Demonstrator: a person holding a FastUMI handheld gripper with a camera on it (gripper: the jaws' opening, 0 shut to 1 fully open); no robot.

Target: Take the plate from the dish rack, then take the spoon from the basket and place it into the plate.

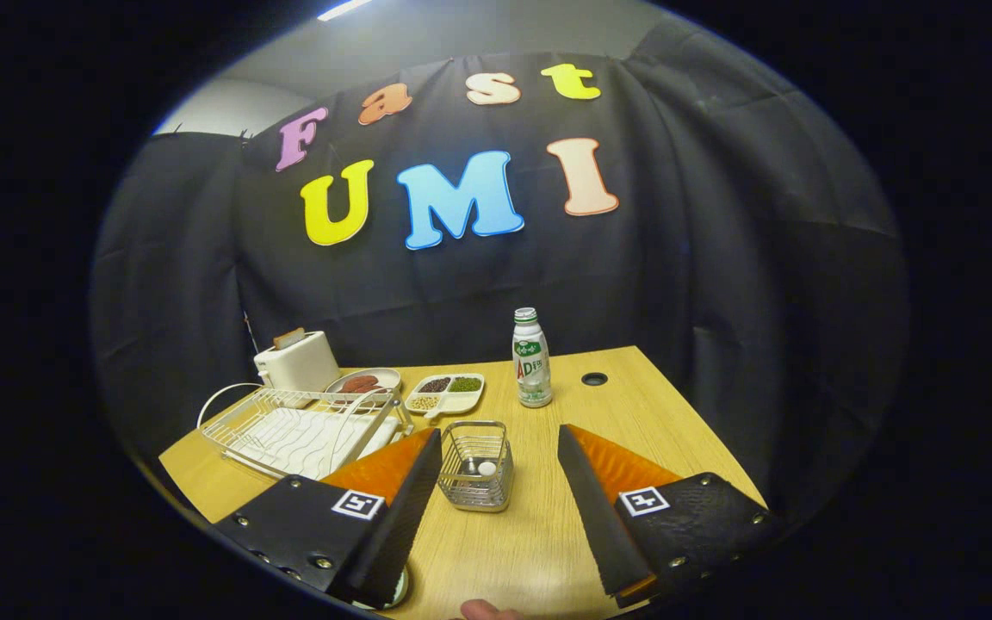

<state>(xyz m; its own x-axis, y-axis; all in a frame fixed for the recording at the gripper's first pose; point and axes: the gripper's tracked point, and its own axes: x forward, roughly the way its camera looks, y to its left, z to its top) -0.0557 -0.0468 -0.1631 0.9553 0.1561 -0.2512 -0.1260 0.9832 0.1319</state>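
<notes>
My gripper [500, 433] is open and holds nothing, hovering above the wooden table [634, 405]. A small wire basket [476, 482] stands on the table between my fingers, closer to the left one. Inside it lies the spoon [486, 468], of which I see a white rounded end. The white wire dish rack [294, 430] sits to the left, partly behind my left finger [393, 482]; its slots look empty. A pale curved rim [399, 592] peeks out from under the left finger near the table's front edge; it looks like a plate's edge, mostly hidden.
Behind the rack stand a white toaster [296, 362] and a plate with reddish food [362, 381]. A divided tray of beans [444, 393] and a plastic bottle [531, 362] stand beyond the basket. A cable hole [594, 379] is right of the bottle. A fingertip [483, 610] shows below.
</notes>
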